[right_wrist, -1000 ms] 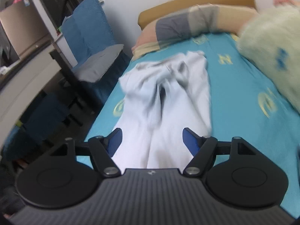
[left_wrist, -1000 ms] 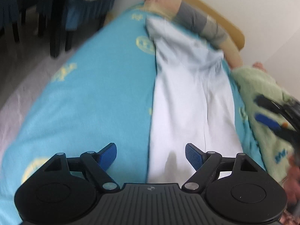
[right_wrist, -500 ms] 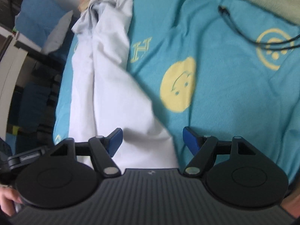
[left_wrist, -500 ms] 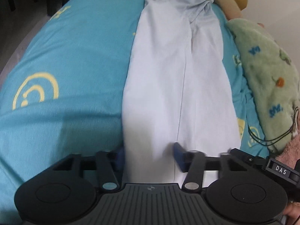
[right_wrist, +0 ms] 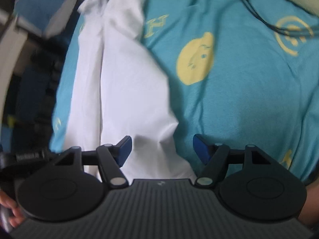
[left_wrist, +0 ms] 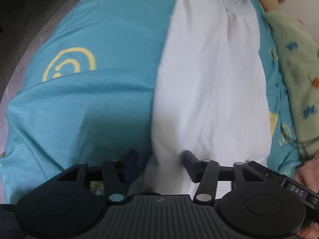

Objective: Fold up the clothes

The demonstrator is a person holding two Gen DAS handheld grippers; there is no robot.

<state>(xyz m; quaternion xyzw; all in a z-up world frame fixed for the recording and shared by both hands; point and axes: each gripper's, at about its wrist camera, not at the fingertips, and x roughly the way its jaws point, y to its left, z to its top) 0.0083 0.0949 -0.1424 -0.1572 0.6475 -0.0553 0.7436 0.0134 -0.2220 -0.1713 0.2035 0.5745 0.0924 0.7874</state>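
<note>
White trousers point(left_wrist: 211, 75) lie lengthwise on a turquoise bed cover point(left_wrist: 89, 109), legs toward me; they also show in the right wrist view point(right_wrist: 123, 79). My left gripper point(left_wrist: 159, 160) is open, low over the near left corner of the trouser hem, its fingers either side of the cloth edge. My right gripper point(right_wrist: 161, 148) is open, straddling the near right corner of the hem, where the cloth point(right_wrist: 159, 139) is creased between the fingers. Neither gripper is closed on the cloth.
A pale green fleece blanket point(left_wrist: 295, 63) lies along the right side of the bed. A black cable point(right_wrist: 259, 18) lies on the cover at the right. Dark blue chairs and furniture point(right_wrist: 39, 6) stand left of the bed. The bed's left edge drops to the floor point(left_wrist: 24, 29).
Both grippers have come down from a high view of the bed to the near hem of the trousers. The left gripper's jaws have narrowed a little.
</note>
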